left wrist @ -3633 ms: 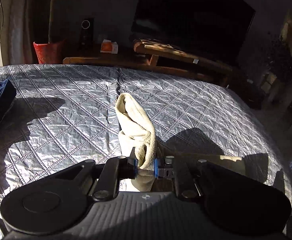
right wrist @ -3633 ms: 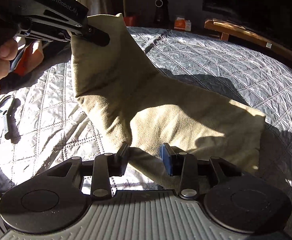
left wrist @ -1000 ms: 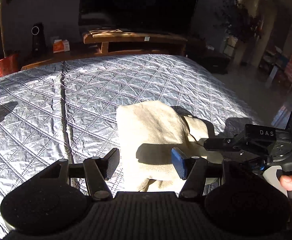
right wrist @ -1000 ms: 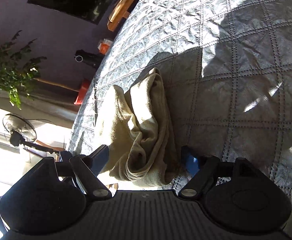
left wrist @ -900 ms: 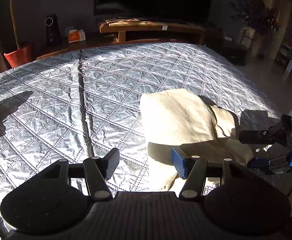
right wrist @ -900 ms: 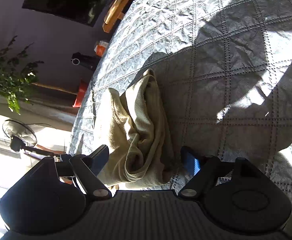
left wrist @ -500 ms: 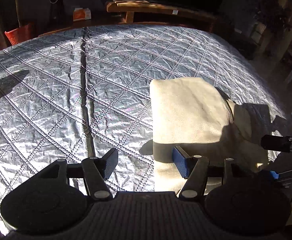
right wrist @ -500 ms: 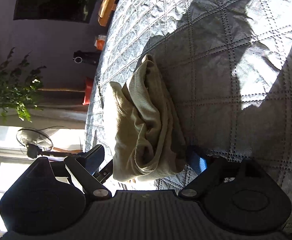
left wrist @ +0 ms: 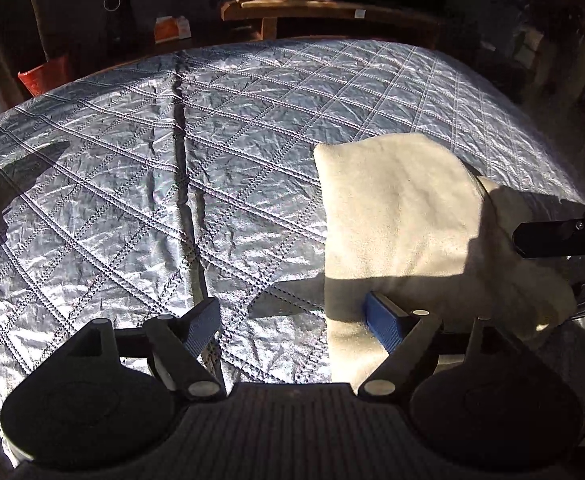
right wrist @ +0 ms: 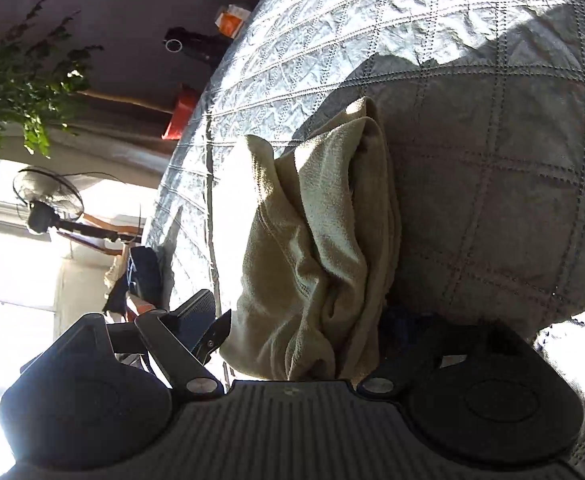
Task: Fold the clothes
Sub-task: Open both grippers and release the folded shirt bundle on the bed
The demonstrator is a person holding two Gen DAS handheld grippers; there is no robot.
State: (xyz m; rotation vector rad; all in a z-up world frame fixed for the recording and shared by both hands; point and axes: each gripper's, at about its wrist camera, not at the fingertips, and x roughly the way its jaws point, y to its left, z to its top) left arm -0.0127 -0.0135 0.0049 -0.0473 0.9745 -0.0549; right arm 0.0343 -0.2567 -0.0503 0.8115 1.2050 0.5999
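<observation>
A beige folded garment (left wrist: 404,220) lies on the silver quilted bed cover (left wrist: 172,200), right of its middle seam. My left gripper (left wrist: 292,320) hovers at the garment's near left edge, its jaws opening. Only quilt and that edge sit between them, and its blue right pad (left wrist: 384,320) rests over the cloth. In the right wrist view the garment (right wrist: 312,260) is a bunched stack of layers between the fingers of my right gripper (right wrist: 298,320). Those jaws are closing but wide, the left pad (right wrist: 196,312) clear of the cloth. The right gripper's finger (left wrist: 552,236) shows at the garment's right end.
Dark clothes (right wrist: 140,276) lie at the bed's far edge near a standing fan (right wrist: 48,204). Beyond the bed are a red pot (left wrist: 44,76), an orange box (left wrist: 172,32) and a wooden bench (left wrist: 312,8). Open quilt stretches left of the seam.
The left gripper, earlier shut on the lifted garment, has let it go and spread its jaws. The garment now lies folded flat. The right gripper has shifted along its end.
</observation>
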